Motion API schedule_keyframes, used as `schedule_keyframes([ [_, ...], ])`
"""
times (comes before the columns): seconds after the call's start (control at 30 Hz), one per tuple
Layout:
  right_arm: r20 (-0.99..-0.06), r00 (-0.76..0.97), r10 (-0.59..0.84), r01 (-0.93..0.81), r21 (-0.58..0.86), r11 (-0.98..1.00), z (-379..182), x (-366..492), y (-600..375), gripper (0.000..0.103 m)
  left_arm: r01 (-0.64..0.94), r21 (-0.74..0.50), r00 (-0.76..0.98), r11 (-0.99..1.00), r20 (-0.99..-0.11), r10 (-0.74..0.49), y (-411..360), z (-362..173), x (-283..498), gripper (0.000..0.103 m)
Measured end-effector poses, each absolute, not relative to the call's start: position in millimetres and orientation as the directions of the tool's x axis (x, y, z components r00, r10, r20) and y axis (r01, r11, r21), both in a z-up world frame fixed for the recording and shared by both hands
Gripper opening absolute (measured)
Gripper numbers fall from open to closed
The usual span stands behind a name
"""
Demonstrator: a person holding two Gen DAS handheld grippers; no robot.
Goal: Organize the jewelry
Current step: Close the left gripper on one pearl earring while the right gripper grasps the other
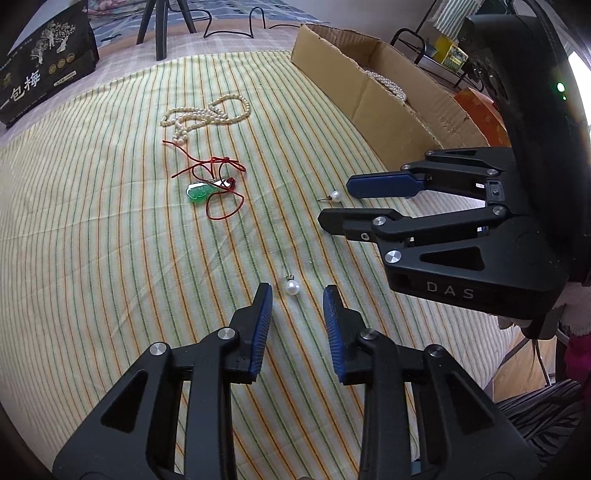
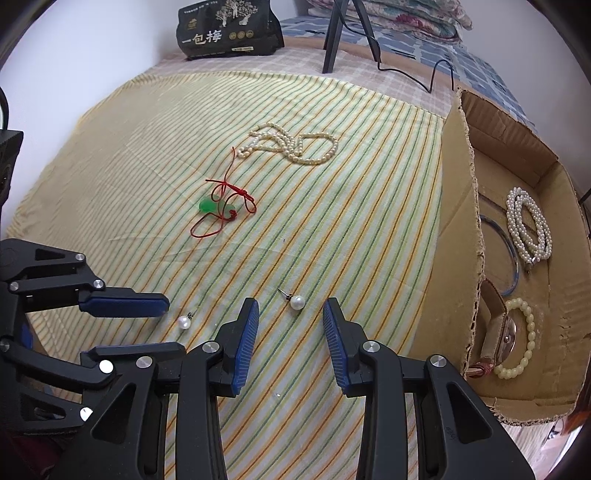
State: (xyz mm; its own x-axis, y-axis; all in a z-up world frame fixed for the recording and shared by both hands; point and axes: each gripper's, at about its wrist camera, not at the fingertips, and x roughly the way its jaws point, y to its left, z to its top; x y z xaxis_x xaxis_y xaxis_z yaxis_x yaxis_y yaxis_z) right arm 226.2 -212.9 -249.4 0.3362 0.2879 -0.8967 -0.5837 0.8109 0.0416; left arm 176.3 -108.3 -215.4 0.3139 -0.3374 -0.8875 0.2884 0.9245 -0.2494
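Observation:
Two pearl earrings lie on the striped cloth. My left gripper (image 1: 297, 295) is open with one pearl earring (image 1: 291, 286) just beyond its fingertips; it also shows in the right wrist view (image 2: 184, 321). My right gripper (image 2: 291, 306) is open around the other pearl earring (image 2: 296, 302), seen from the left wrist too (image 1: 335, 195). Farther off lie a green pendant on a red cord (image 1: 201, 192) (image 2: 211, 206) and a cream pearl necklace (image 1: 207, 112) (image 2: 291, 146). The cardboard box (image 2: 458, 229) at right holds a white pearl bracelet (image 2: 528, 225), a cream bead bracelet (image 2: 517, 339) and a watch (image 2: 495, 332).
A black printed bag (image 2: 229, 31) stands at the far edge. Tripod legs (image 2: 332, 33) and a black cable (image 2: 432, 77) are behind the cloth. The right gripper body (image 1: 461, 221) is close to the left one. A bangle (image 2: 511, 254) lies in the box.

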Motion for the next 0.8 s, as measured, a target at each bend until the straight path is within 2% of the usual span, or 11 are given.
schedule_keyframes([
  [0.3,-0.897,0.342,0.282,-0.579,0.035,0.814,-252,228,-212,0.027,0.298,-0.221,0.325,0.929,-0.891,-0.316,-115,-221,177,0.027],
  [0.33,-0.897,0.344,0.279,-0.578,0.032,0.815,-252,228,-212,0.026,0.299,-0.217,0.327,0.929,-0.892,-0.313,-117,-222,176,0.024],
  [0.37,-0.897,0.344,0.278,-0.578,0.031,0.816,-252,228,-212,0.024,0.301,-0.21,0.328,0.93,-0.893,-0.308,-118,-223,176,0.017],
  [0.57,-0.897,0.35,0.27,-0.578,0.02,0.816,-252,229,-209,0.018,0.307,-0.189,0.337,0.933,-0.895,-0.293,-119,-226,175,0.007],
  [0.7,-0.898,0.351,0.267,-0.59,0.01,0.808,-253,228,-205,0.009,0.305,-0.191,0.34,0.933,-0.893,-0.294,-117,-226,173,0.007],
  [0.8,-0.898,0.353,0.262,-0.593,0.001,0.805,-253,227,-204,0.009,0.305,-0.192,0.341,0.933,-0.893,-0.295,-116,-226,172,0.007],
])
